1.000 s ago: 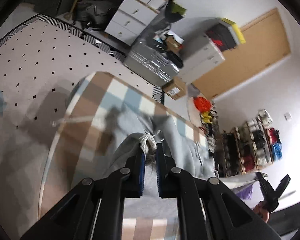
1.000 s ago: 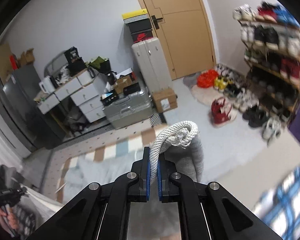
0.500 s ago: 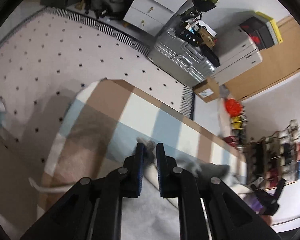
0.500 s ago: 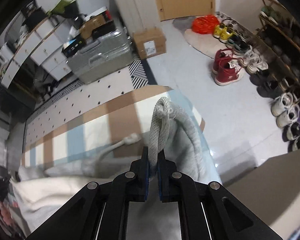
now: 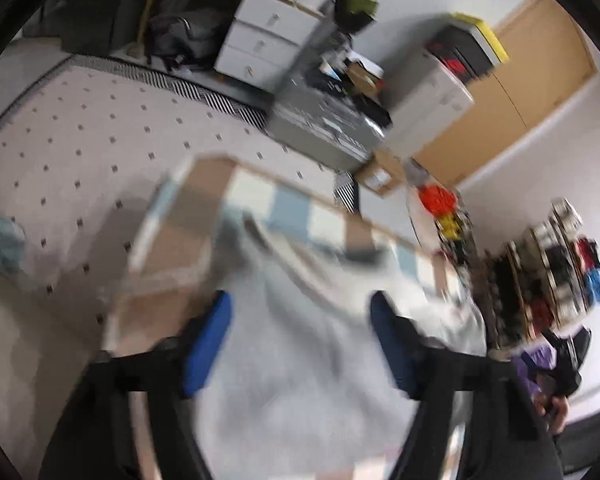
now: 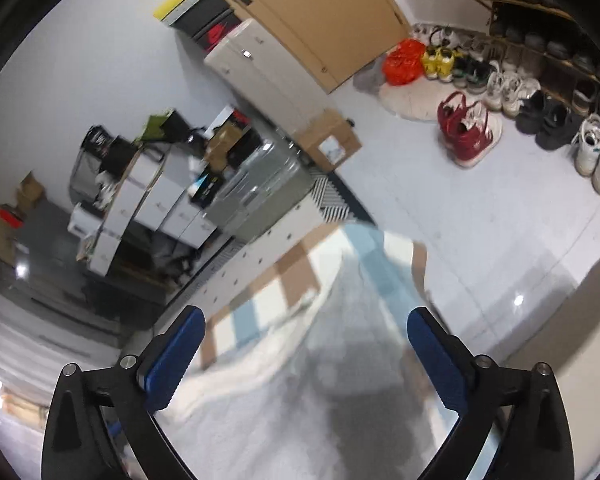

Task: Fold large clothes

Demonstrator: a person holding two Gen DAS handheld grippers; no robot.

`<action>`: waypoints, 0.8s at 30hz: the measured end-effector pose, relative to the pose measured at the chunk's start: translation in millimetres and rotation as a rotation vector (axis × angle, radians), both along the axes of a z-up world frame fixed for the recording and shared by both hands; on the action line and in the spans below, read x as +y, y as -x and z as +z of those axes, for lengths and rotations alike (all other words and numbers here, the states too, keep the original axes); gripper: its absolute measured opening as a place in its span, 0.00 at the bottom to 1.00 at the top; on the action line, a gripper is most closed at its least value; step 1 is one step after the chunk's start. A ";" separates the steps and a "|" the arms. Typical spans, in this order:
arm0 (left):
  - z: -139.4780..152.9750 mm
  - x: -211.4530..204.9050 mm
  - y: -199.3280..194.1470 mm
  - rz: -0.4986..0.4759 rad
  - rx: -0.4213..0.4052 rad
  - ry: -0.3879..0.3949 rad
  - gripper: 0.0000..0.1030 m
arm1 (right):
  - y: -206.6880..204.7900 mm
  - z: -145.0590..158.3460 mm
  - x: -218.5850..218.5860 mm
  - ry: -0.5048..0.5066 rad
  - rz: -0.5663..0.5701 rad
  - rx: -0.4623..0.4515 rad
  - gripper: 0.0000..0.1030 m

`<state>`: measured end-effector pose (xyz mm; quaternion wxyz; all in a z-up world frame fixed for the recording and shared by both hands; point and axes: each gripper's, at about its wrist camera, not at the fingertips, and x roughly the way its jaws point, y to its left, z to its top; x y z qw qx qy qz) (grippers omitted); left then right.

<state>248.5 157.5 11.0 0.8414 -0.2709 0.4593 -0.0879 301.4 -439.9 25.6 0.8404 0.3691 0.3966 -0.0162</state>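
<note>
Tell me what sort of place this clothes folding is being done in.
Most likely a lived-in home, near the entrance: a tan wooden door, an open shoe rack lined with sneakers, and a silver hard-shell suitcase beside white drawer units.

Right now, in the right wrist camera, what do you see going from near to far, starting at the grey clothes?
Grey garment → checked cloth → silver suitcase → cardboard box → wooden door.

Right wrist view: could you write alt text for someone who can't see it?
The right gripper, its blue-padded jaws wide open and holding nothing, hangs over a grey garment spread on a checked cloth. Beyond it lie a silver suitcase, white drawers, a wooden door and rows of shoes.
</note>
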 end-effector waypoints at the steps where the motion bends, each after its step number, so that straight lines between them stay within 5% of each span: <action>1: -3.4 -8.1 18.1 -0.019 0.002 0.023 0.68 | 14.5 -0.1 7.7 -0.011 0.023 0.001 1.00; 5: -23.9 -28.5 73.6 -0.106 -0.006 0.075 0.69 | 81.2 -23.9 34.7 -0.112 0.102 -0.009 1.00; 7: -44.2 -29.8 100.0 -0.077 0.003 0.050 0.69 | 106.6 -42.2 51.8 -0.198 0.167 -0.007 1.00; 12: -96.3 -7.2 129.5 0.050 0.084 0.179 0.69 | 158.0 -88.2 79.8 -0.205 0.243 0.044 1.00; 20: -148.9 14.8 130.5 0.230 0.107 0.378 0.71 | 142.0 -125.6 71.6 -0.191 0.142 0.115 1.00; 24: -149.8 12.9 116.7 0.249 0.056 0.405 0.76 | 126.9 -126.6 76.7 -0.122 0.117 0.103 1.00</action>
